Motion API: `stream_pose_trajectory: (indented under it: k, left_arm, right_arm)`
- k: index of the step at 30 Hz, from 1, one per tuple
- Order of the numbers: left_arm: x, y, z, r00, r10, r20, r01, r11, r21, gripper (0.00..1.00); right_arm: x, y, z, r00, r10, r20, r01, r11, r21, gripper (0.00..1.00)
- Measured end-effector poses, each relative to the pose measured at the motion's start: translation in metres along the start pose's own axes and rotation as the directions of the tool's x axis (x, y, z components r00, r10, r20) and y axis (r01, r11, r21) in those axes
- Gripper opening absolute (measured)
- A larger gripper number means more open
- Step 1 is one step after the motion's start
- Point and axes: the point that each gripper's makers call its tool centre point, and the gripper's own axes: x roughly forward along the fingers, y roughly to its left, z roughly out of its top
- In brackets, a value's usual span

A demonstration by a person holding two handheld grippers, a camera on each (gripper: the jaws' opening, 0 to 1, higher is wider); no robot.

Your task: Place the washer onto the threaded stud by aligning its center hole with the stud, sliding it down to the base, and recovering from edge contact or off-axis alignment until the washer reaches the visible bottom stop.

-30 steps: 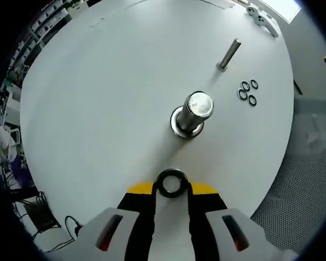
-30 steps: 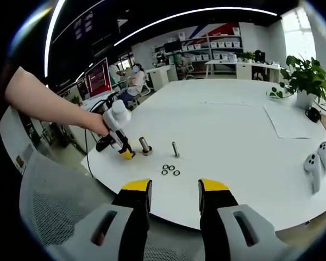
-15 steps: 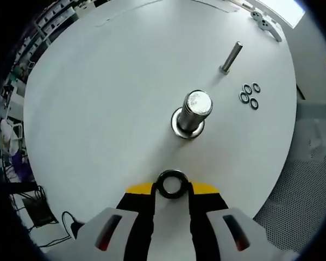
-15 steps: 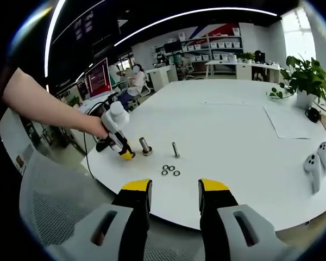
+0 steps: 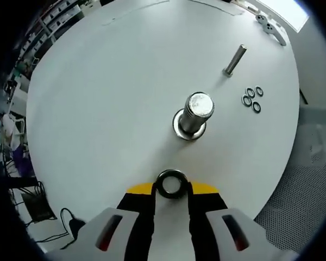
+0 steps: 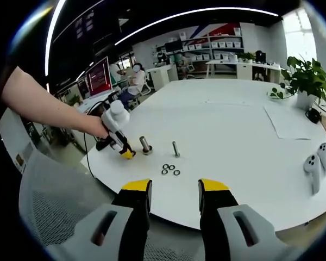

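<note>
In the left gripper view my left gripper (image 5: 171, 186) is shut on a dark metal washer (image 5: 171, 183), held flat between the yellow-tipped jaws above the white table (image 5: 98, 98). Ahead of it stands the thick silver stud (image 5: 195, 110) on its round base, a short gap from the washer. In the right gripper view my right gripper (image 6: 174, 191) stands open with nothing between its jaws, off the table's near edge. There the left gripper (image 6: 117, 142), held by a hand, hovers just left of the stud (image 6: 145, 145).
A thinner bolt (image 5: 234, 59) stands beyond the stud, with several loose washers (image 5: 251, 98) beside it; they show as the bolt (image 6: 175, 149) and washers (image 6: 170, 171) in the right gripper view. Two white controllers (image 6: 314, 163) lie at the table's right. A mesh chair (image 6: 49, 206) stands near the table's edge.
The left gripper view has shifted slightly: the stud, bolt and washers sit a little farther right and lower in it. The washer stays gripped. The right gripper has not moved.
</note>
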Motion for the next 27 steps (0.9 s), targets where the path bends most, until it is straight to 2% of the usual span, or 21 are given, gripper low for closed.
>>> stream_pose_trajectory:
  k: [7,27]
  left_arm:
    - [-0.0004,0.0001,-0.0003,1.0,0.0,-0.011,0.0,1.0,-0.011,0.21]
    - [-0.0007,0.0004,-0.0003,0.998,-0.003,0.058,0.003,1.0,-0.004,0.19]
  right_arm:
    - [0.0001,-0.0002,-0.0004,1.0,0.0,-0.002,0.0,1.0,-0.002,0.37]
    - [0.0004,-0.0005,-0.0011,1.0,0.001,-0.005,-0.001,1.0,-0.003,0.37]
